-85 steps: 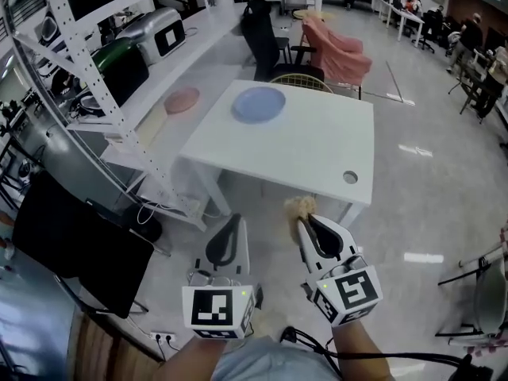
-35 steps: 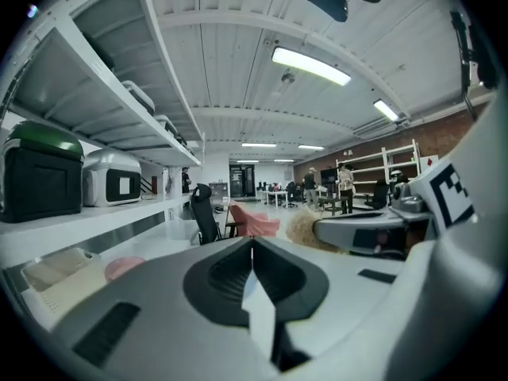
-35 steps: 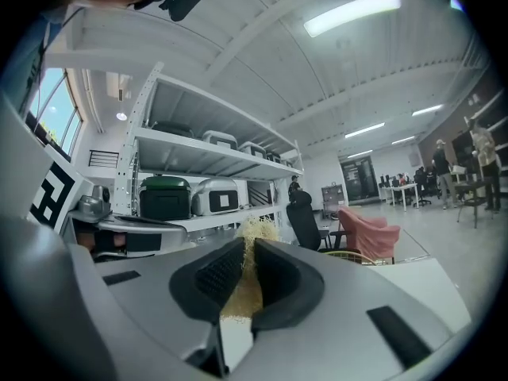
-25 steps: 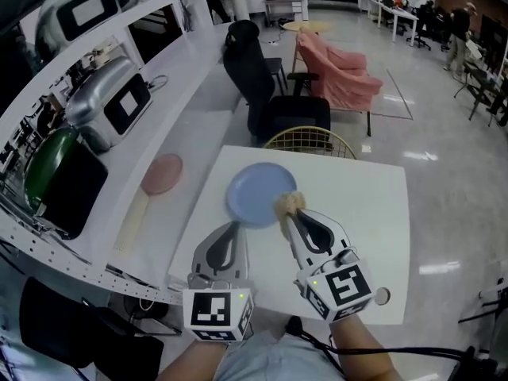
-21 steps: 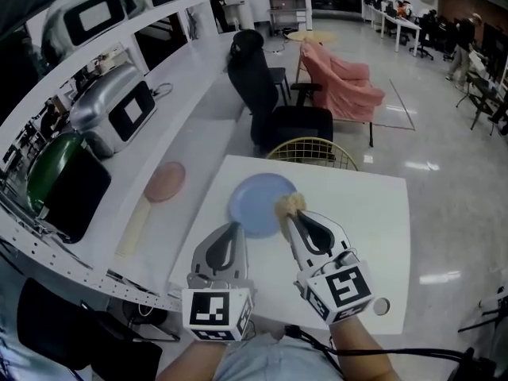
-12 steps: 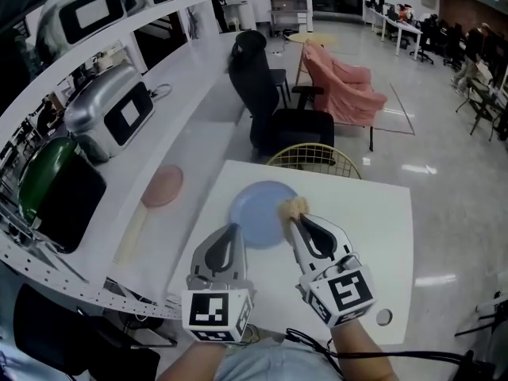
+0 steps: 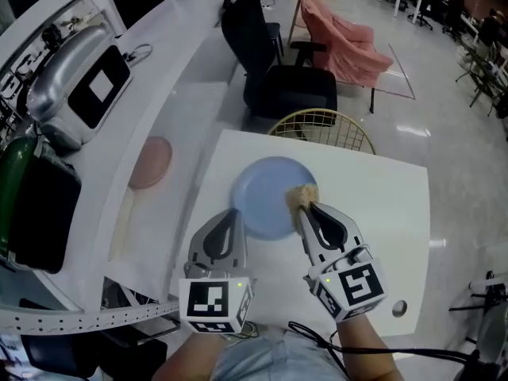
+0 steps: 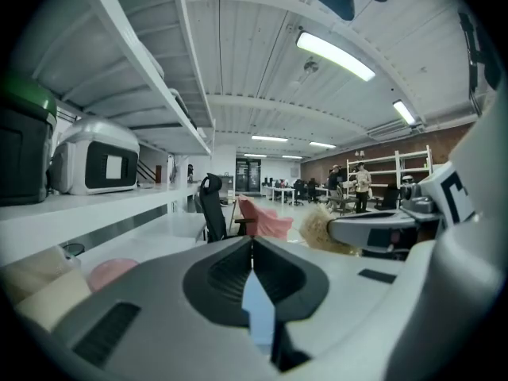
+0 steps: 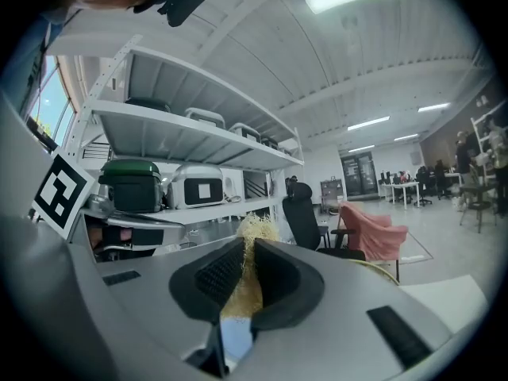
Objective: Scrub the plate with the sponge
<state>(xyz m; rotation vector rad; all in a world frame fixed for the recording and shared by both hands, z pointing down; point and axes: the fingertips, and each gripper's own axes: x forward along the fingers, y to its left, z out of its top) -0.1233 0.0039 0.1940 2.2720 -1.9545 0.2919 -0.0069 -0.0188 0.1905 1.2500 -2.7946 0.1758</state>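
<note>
At one plate [image 7: 266, 201]: right gripper [image 7: 305, 209], jaws around one sponge [image 7: 302, 193]; left gripper [image 7: 232, 216], jaws together.

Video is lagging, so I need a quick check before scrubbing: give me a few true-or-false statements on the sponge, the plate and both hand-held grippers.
1. The right hand-held gripper is shut on the sponge. True.
2. The sponge is by the blue plate's left edge. False: in the head view it is by the right edge.
3. The left hand-held gripper grips the plate. False: its jaws are together with nothing between them.
4. The plate lies on the white table. True.
</note>
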